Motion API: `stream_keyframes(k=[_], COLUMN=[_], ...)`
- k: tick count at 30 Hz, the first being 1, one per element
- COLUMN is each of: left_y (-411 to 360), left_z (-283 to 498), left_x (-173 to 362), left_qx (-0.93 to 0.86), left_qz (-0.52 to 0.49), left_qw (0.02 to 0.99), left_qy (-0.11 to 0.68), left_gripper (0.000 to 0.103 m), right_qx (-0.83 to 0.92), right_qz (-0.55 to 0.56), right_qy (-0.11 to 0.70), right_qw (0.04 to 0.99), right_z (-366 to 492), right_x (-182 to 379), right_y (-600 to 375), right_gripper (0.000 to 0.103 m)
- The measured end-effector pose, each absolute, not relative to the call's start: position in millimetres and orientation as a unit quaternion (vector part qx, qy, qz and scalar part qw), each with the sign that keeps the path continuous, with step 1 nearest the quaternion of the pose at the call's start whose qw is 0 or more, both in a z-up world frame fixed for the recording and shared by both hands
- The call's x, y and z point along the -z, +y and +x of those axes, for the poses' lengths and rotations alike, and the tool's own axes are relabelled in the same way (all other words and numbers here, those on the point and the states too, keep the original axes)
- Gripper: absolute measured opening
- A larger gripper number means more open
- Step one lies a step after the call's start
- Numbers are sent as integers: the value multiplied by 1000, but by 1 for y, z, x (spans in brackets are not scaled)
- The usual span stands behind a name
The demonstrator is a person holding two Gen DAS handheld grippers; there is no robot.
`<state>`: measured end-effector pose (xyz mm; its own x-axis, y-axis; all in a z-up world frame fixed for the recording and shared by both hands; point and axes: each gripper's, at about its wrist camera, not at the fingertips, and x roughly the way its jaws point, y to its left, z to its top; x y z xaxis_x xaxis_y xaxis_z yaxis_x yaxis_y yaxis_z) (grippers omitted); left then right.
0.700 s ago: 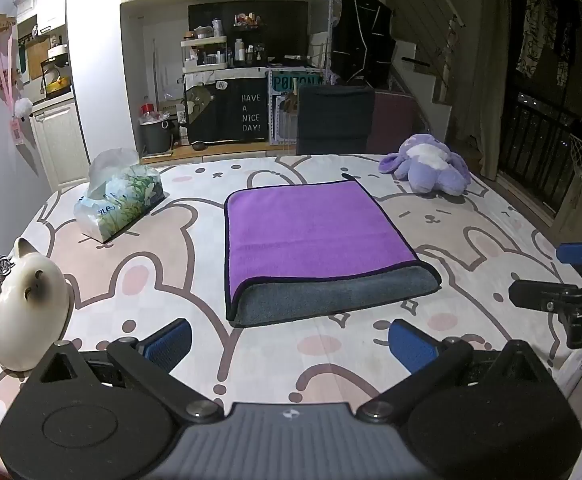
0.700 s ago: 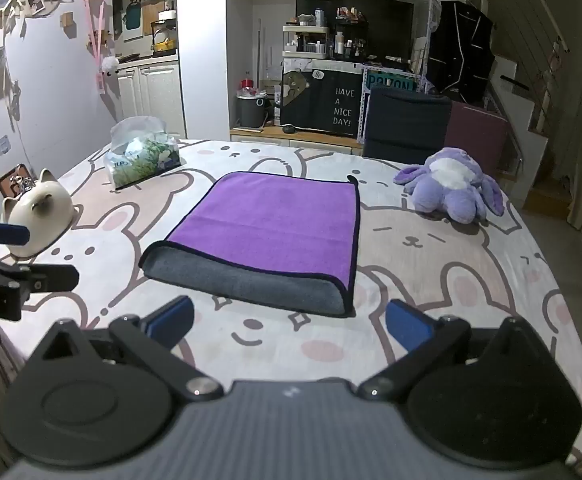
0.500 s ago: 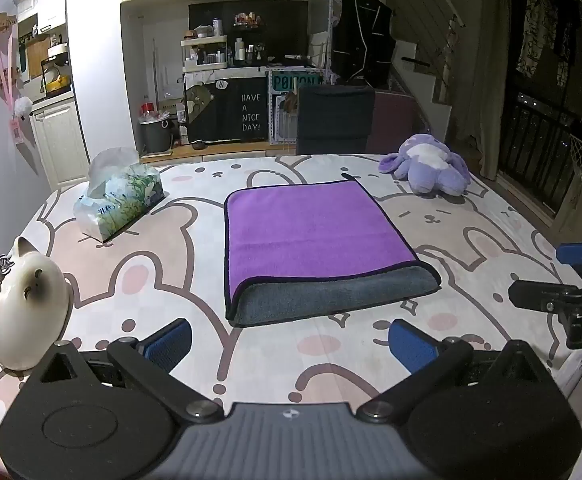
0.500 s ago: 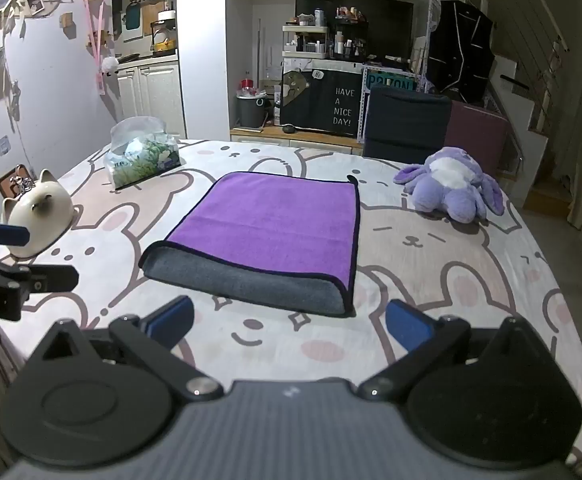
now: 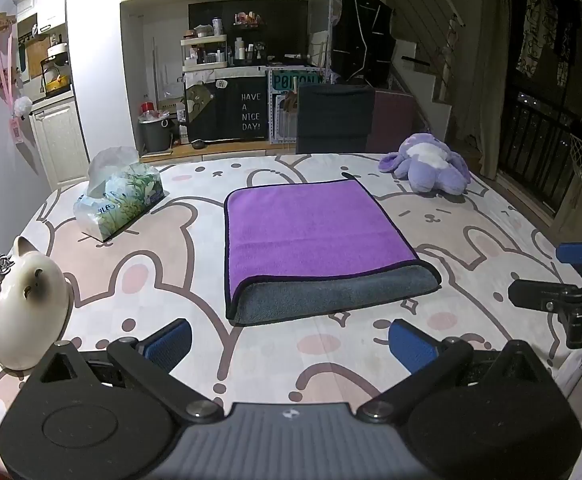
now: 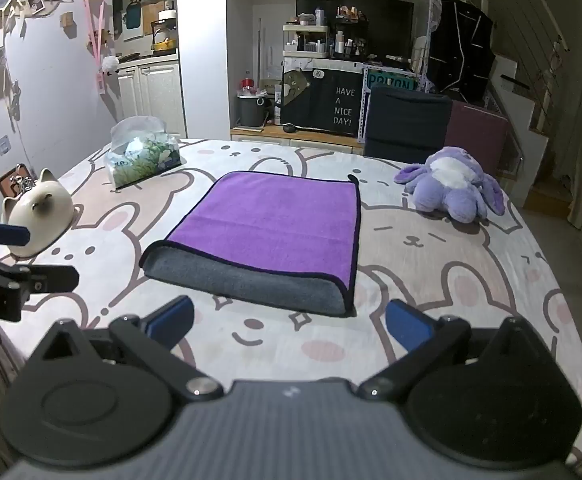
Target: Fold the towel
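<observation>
A towel (image 5: 311,224), purple on top with a grey underside, lies folded flat in the middle of the table; its grey fold faces me. It also shows in the right wrist view (image 6: 275,224). My left gripper (image 5: 291,346) is open and empty, held back from the towel's near edge. My right gripper (image 6: 289,326) is open and empty, likewise short of the grey fold. Each gripper shows at the edge of the other's view: the right one (image 5: 563,292) and the left one (image 6: 7,264).
The table has a bunny-print cover (image 5: 151,280). A tissue pack (image 5: 119,200) and a white cat figurine (image 5: 23,300) stand at the left. A purple plush toy (image 5: 431,168) lies at the far right. A dark chair (image 5: 335,116) stands behind the table.
</observation>
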<state>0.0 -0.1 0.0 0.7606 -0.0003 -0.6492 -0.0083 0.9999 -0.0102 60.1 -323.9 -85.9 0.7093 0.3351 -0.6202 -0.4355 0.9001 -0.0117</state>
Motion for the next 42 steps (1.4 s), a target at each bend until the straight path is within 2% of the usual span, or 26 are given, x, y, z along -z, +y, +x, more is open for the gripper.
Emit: stream_keyframes(k=[42], left_y=[0], left_z=[0], left_x=[0], left_qx=[-3], left_qz=[-6], left_qw=[938], left_qy=[347], left_gripper=[103], right_qx=[-209], right_qz=[-79], right_qy=[320], right_qw=[920], right_z=[61], right_x=[87], right_y=[-324], right_gripper=[103])
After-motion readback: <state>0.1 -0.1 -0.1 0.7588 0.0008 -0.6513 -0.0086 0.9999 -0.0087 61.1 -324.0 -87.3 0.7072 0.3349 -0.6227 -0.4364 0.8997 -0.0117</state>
